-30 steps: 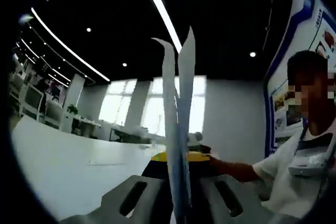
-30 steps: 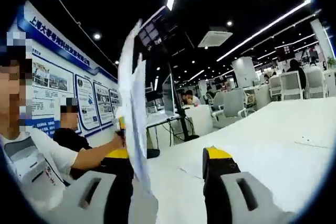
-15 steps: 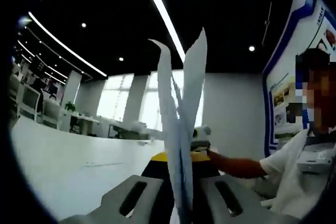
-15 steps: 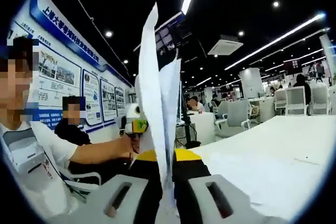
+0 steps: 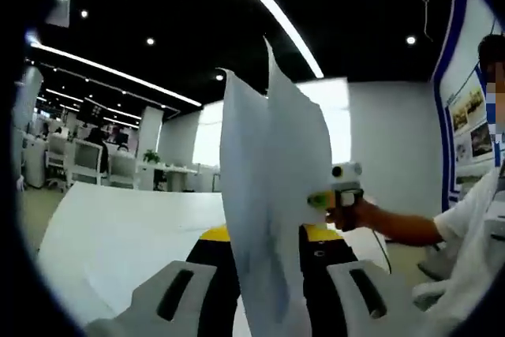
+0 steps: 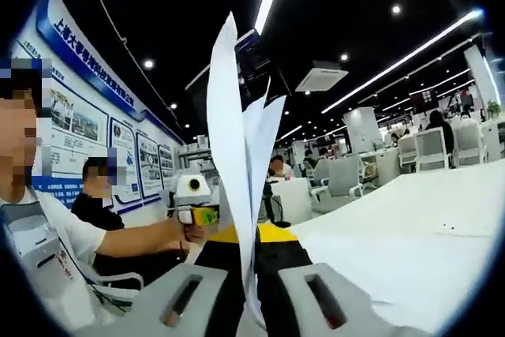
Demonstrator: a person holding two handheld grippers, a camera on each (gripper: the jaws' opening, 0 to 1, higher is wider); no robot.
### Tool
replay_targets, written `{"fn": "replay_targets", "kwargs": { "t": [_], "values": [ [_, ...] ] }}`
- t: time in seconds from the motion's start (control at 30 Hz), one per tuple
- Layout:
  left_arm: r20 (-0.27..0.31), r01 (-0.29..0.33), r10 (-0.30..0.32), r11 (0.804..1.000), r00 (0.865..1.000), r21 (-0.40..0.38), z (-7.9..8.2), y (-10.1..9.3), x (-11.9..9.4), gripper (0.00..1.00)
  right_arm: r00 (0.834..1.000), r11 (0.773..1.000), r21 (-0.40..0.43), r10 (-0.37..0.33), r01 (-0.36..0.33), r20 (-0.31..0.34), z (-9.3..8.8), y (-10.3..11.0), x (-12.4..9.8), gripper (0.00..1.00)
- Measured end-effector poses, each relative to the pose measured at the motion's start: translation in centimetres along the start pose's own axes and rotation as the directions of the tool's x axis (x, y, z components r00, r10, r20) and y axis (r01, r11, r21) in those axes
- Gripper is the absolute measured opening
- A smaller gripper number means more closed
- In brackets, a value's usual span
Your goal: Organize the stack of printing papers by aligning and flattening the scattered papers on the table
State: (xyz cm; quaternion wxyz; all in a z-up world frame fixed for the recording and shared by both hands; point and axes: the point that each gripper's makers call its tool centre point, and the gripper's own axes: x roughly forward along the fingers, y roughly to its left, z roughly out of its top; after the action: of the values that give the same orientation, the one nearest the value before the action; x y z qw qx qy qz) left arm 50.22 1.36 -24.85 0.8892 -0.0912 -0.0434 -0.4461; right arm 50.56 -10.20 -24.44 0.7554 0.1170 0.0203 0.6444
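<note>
Between both tongs, papers now face broader.

Office chairs (white-backed) beside wall posters, ceiling lights.

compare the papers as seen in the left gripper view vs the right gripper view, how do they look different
In the left gripper view the papers turn broad faces to the camera and hide much of the room; in the right gripper view the papers stand nearly edge-on, as thin blades. Left view shows two overlapping sheets, right view three fanned tips. In both they rise upright from between shut jaws, tops uneven.
</note>
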Motion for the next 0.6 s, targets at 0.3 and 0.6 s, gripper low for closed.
{"fn": "replay_targets", "kwargs": {
  "t": [0.3,0.6],
  "values": [
    [-0.028,-0.051,0.054,0.993,0.998,0.111,-0.7,-1.0,1.2,0.06,0.991,0.991,0.006,-0.131,0.131,0.003,0.0,-1.3,0.5,0.0],
    [0.007,-0.095,0.095,0.993,0.995,0.069,0.0,-1.0,0.6,0.32,0.977,0.981,-0.018,-0.193,0.192,-0.096,-2.5,-1.6,0.6,0.35]
  ]
}}
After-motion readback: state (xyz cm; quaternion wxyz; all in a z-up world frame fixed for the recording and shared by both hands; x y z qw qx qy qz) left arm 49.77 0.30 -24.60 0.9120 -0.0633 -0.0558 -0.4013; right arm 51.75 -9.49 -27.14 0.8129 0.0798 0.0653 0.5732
